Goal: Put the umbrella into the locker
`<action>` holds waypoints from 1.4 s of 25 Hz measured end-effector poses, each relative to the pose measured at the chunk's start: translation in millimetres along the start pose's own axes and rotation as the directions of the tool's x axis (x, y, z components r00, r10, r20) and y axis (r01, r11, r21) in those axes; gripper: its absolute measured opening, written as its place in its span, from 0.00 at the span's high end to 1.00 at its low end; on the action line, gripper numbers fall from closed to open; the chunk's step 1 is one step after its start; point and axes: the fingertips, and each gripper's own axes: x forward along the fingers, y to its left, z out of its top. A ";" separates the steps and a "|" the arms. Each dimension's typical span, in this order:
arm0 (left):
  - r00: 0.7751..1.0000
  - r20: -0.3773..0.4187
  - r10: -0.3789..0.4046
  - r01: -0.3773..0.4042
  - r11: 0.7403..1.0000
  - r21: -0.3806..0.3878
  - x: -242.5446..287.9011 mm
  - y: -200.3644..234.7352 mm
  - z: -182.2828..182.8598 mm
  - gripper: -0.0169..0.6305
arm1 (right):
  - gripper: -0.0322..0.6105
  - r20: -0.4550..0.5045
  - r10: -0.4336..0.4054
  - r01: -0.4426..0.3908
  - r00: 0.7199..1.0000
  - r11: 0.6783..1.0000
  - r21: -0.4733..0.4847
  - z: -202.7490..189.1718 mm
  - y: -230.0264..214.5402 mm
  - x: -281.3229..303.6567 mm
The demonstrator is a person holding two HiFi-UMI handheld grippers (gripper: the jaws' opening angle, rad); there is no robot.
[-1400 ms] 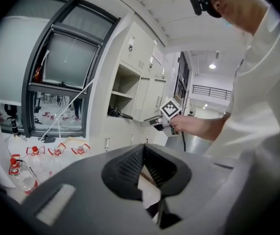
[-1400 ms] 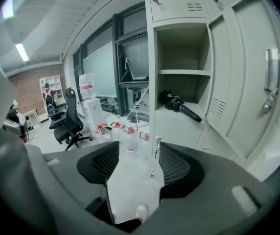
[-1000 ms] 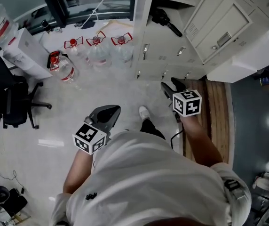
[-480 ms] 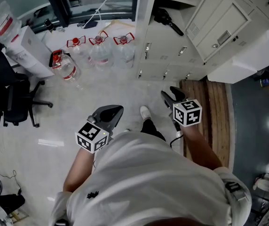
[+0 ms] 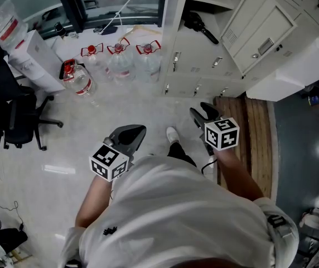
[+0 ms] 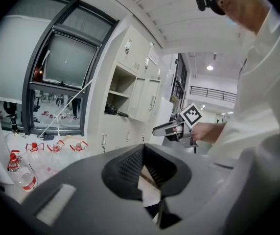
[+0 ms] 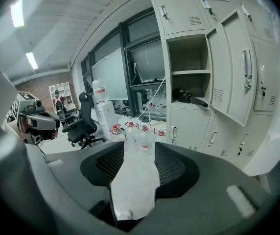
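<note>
The black folded umbrella [image 5: 198,25] lies on the middle shelf of the open locker [image 5: 177,43], its handle pointing out toward the open door [image 5: 257,35]. It also shows on that shelf in the right gripper view, umbrella [image 7: 189,98], and in the left gripper view, umbrella [image 6: 114,111]. My right gripper [image 5: 203,113] hangs in front of the lockers, well short of the shelf. This gripper [image 7: 139,148] is open with only floor between its fingers. My left gripper [image 5: 127,134] is held lower at my left side, and this gripper [image 6: 142,148] is shut on nothing.
Several large water bottles [image 5: 117,57] stand on the floor left of the lockers. A black office chair [image 5: 9,116] and a white box [image 5: 34,60] are farther left. A wooden platform [image 5: 254,121] and a big white box [image 5: 293,66] lie to the right.
The right gripper has drawn back a little toward my body. The left gripper has stayed where it was, and the umbrella has not moved.
</note>
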 end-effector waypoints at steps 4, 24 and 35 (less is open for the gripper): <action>1.000 -0.001 -0.003 0.003 1.000 -0.002 0.2 -0.6 0.0 0.89 | 0.64 -0.001 0.008 -0.008 1.000 1.000 -0.003 0.9 2.5 0.4; 1.000 -0.021 -0.017 0.017 1.000 0.004 10.7 -3.2 0.3 0.89 | 0.76 0.022 -0.003 0.004 1.000 0.999 -0.043 4.9 -5.4 -6.6; 0.999 -0.025 -0.021 0.020 1.000 -0.001 16.3 -1.7 0.1 0.89 | 0.83 0.025 -0.025 0.026 0.999 0.998 -0.056 4.4 -12.5 -7.9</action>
